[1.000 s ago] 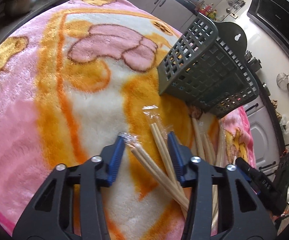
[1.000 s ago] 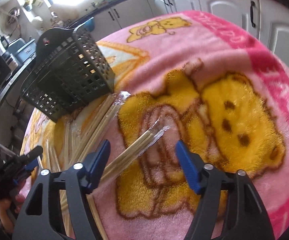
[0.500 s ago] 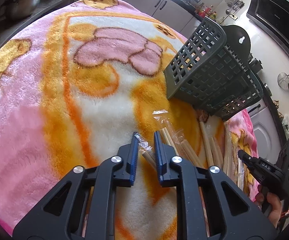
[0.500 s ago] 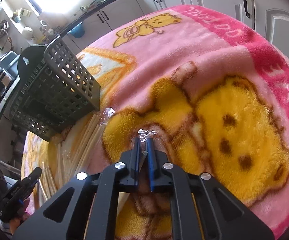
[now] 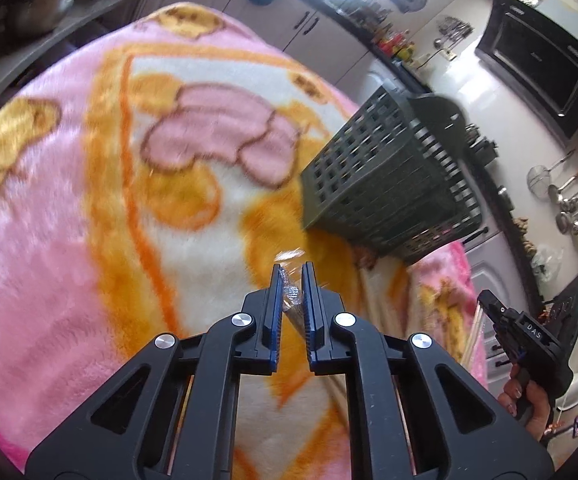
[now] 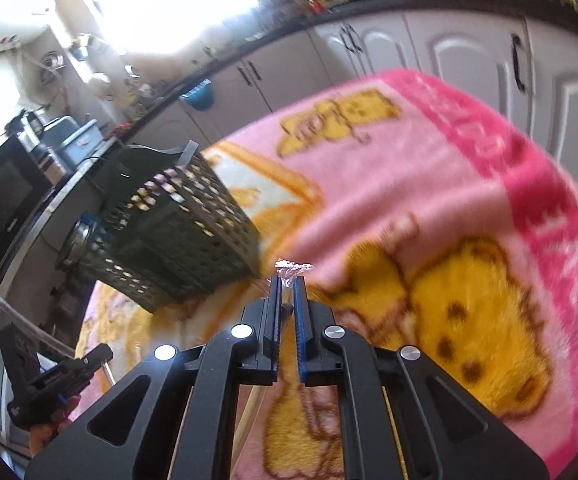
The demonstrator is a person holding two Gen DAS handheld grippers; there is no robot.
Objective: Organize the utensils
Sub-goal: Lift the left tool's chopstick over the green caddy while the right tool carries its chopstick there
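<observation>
My left gripper point(image 5: 291, 270) is shut on a plastic-wrapped pair of chopsticks point(image 5: 291, 298), lifted above the pink and orange blanket point(image 5: 89, 208); the crinkled wrapper end sticks out between the blue pads. My right gripper point(image 6: 288, 280) is shut on another wrapped chopstick pair point(image 6: 292, 268), whose wrapper tip pokes past the fingertips. The dark green perforated utensil basket point(image 5: 389, 188) stands ahead and to the right of the left gripper, and ahead-left of the right gripper as the basket point(image 6: 181, 240). More chopsticks point(image 5: 475, 330) lie on the blanket at the right.
The other hand-held gripper point(image 5: 529, 344) with a person's hand shows at the right edge of the left wrist view. Kitchen cabinets point(image 6: 449, 52), a counter and a black oven point(image 5: 537, 64) surround the blanket-covered table. Hanging ladles point(image 5: 573, 200) are on the wall.
Both grippers closed from open onto wrapped chopstick pairs, then rose off the blanket with them. The basket now appears farther ahead and the loose chopsticks have dropped below view.
</observation>
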